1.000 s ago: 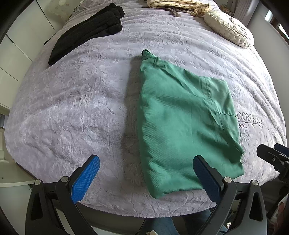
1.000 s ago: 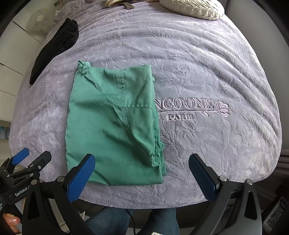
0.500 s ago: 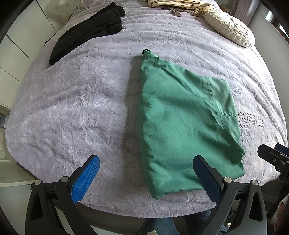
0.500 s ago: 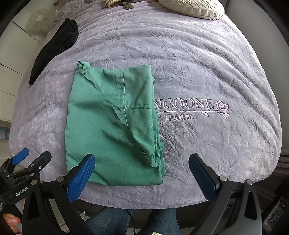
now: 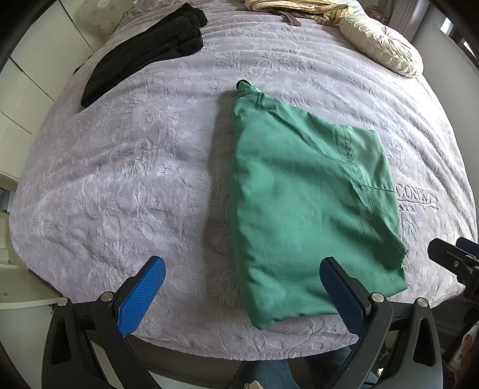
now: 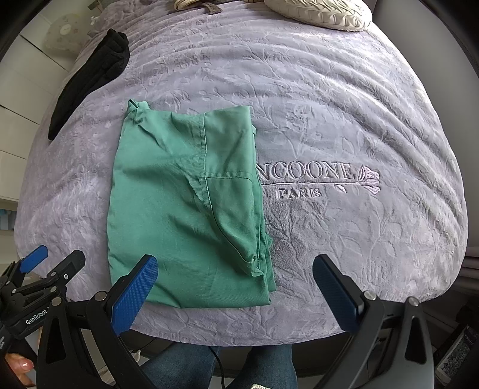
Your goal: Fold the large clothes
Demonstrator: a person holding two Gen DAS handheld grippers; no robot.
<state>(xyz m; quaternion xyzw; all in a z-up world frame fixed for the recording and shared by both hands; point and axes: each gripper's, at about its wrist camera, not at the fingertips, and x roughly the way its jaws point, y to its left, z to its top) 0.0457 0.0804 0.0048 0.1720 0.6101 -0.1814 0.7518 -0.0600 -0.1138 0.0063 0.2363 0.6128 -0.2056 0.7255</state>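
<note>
The folded green garment [image 5: 311, 206] lay flat on the lavender bedspread [image 5: 134, 179], just ahead of the left hand-held gripper [image 5: 242, 294]. Its near edge sat between that gripper's two blue fingers and reached past the right-hand one, which overlapped the cloth in that view. That gripper stood wide open and held nothing.

From the right wrist view the same garment [image 6: 185, 206] lay ahead and to the left of the right hand-held gripper [image 6: 235, 287]. Its near corner showed behind the left blue finger, while the right finger stood over bare bedspread [image 6: 359, 239]. This gripper too was spread wide and empty (whether either touched the cloth could not be told).

Beside the garment's right edge embroidered lettering [image 6: 308, 179] ran across the bedspread. Farther ahead and to the left lay a black garment [image 5: 143, 51], well apart from the green one. At the far end of the bed sat a cream cushion [image 5: 383, 45] and a bundle of yellowish striped cloth [image 5: 299, 7]. Nothing lay between either gripper and the green garment. The person's jeans-clad legs [image 6: 239, 365] showed below the bed's edge.
</note>
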